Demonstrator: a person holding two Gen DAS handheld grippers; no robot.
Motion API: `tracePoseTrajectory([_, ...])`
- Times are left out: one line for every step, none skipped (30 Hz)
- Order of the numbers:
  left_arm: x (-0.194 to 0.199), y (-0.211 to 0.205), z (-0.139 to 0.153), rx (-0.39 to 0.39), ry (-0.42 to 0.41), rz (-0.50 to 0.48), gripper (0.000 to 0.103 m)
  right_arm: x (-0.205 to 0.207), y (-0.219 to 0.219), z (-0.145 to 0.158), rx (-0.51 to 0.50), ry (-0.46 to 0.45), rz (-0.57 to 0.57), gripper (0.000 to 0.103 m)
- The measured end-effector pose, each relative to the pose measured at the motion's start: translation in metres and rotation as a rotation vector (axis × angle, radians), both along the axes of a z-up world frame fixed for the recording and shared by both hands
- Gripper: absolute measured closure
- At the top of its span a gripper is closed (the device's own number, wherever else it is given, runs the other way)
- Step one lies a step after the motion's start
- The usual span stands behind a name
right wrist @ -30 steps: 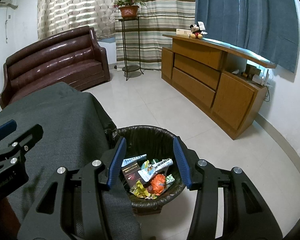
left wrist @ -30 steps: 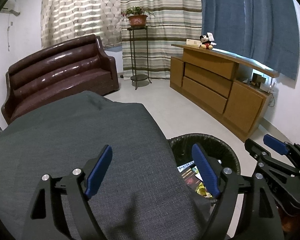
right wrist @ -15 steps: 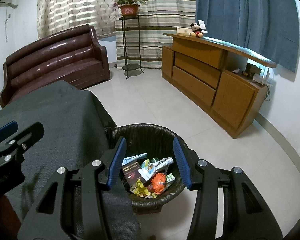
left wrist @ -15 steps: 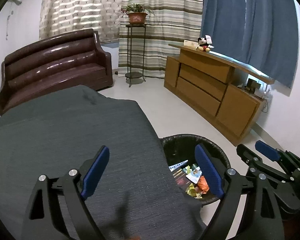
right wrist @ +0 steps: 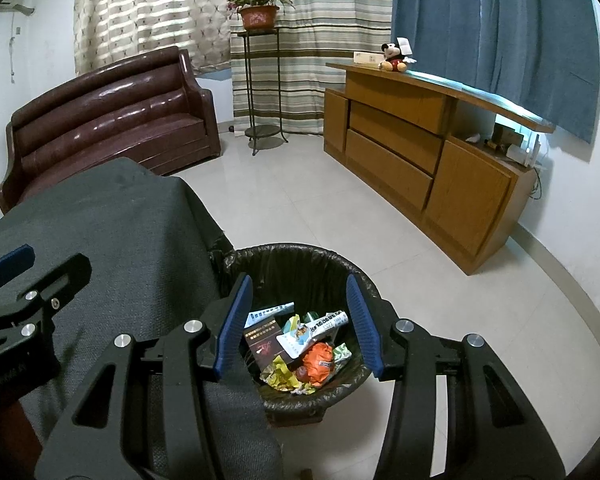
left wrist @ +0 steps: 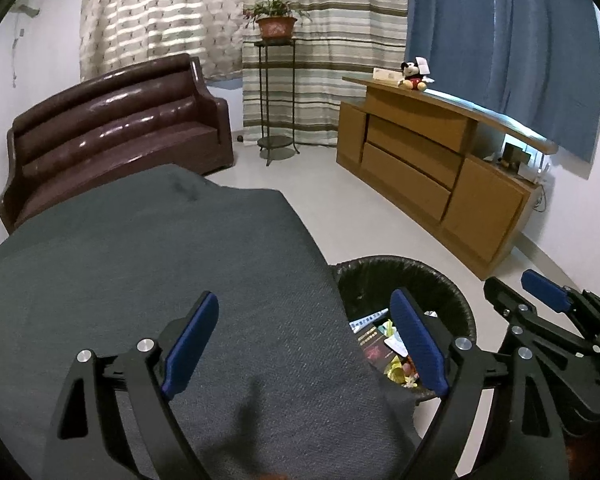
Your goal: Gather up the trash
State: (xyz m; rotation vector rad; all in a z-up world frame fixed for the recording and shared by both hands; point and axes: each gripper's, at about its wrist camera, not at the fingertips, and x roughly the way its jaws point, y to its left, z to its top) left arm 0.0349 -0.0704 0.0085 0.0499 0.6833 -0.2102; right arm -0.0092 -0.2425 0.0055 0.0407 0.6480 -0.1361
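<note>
Dim indoor light, daylight through patterned curtains (left wrist: 160, 12), sofa (right wrist: 108, 120) glare, fisheye-bent edges, sharp focus

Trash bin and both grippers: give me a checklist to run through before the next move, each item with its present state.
1. Left hand-held gripper empty, jaws wide open: ok.
2. Right hand-held gripper empty, jaws apart, nothing between them: ok.
3. Trash bin upright beside the grey cloth, black liner in place: ok.
4. Wrappers lie inside the bin, below the rim: ok.
5. Visible grey cloth free of litter: ok.
6. Floor free of litter: ok where visible; behind the bin, cannot tell.
</note>
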Motion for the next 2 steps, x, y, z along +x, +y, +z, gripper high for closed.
tracePoseTrajectory([0.0007,0.0013,-0.0009,-0.001,0.006,0.005,0.018,0.0028,-0.0004,0.0001,0.0,0.0,0.0,0.055])
tracePoseTrajectory([0.0011,0.0025,-0.0011,-0.002,0.009,0.007,0.018,0.0025,-0.0002,0.0003,0.0,0.0,0.0,0.055])
